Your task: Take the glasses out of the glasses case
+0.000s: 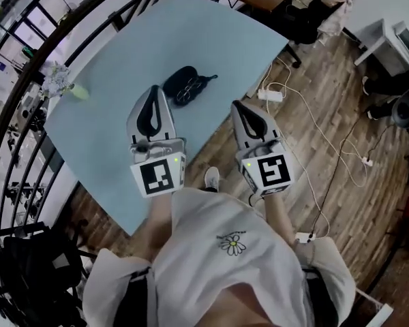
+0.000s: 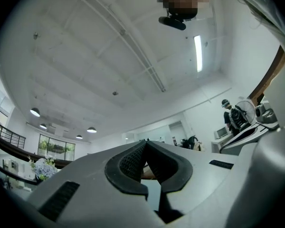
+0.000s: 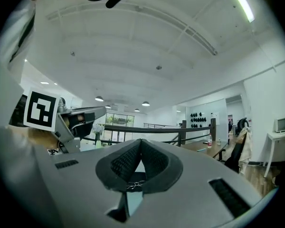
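On the light blue table lies a black glasses case, and thin-framed glasses rest against its right side. My left gripper hovers just in front of the case, over the table, with its jaws together and empty. My right gripper is level with it, past the table's right edge and over the floor, also shut on nothing. In the left gripper view the left gripper points up at the ceiling. Seen along the right gripper, the glasses show small through the gap under the pads.
A vase of pale flowers and a small green object stand at the table's left corner. A power strip and white cables lie on the wooden floor to the right. A dark railing curves behind the table.
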Available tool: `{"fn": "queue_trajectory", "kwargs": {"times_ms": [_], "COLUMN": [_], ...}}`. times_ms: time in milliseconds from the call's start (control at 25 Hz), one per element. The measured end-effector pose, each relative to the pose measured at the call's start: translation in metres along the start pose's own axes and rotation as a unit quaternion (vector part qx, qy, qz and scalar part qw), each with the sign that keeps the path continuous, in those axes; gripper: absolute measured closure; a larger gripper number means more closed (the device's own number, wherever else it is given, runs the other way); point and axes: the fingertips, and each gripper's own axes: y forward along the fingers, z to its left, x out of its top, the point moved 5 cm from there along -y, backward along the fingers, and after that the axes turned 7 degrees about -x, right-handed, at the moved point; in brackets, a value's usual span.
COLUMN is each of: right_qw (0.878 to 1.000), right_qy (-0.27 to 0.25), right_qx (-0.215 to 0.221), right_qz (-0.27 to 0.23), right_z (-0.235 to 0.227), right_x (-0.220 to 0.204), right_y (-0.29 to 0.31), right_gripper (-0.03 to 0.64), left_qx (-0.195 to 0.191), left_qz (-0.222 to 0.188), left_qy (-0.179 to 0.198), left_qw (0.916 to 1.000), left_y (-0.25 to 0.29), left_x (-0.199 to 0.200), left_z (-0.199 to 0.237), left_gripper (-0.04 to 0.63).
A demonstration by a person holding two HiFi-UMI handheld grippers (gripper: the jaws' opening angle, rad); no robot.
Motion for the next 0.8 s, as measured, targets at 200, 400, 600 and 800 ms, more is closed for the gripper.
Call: {"fn": "queue_trajectory", "kwargs": {"times_ms": [200,400,600,800], "right_qw": [0.999,0.997,0.991,0.981], "right_qy": [0.005,0.015,0.01,0.009], "right_qx": [0.034,0.072,0.131,0.195], "right_qz": [-0.011,0.002,0.003,0.01], "right_z": [-0.006,-0.02,-0.035,-0.053], "right_x": [0.001,-0.015,-0.016,-0.017], "right_y": [0.057,0.092,0.136,0.17], "right_gripper": [0.607,0.607,0.607,0.607], "left_qx": [0.016,0.03,0.077,0.133], "left_qz": [0.023,0.038,0.046,0.055], "left_qy": [0.004,0.0,0.004,0.015], "left_qw": [0.9996,0.9988,0.996,0.9895], "left_y": [0.035,0.06,0.084,0.107], "left_x": [-0.022,-0.04,-0.051,-0.055], "left_z": [0.016,0.012,0.015,0.018], "left_gripper": [0.58,0.58,0.58,0.58]}}
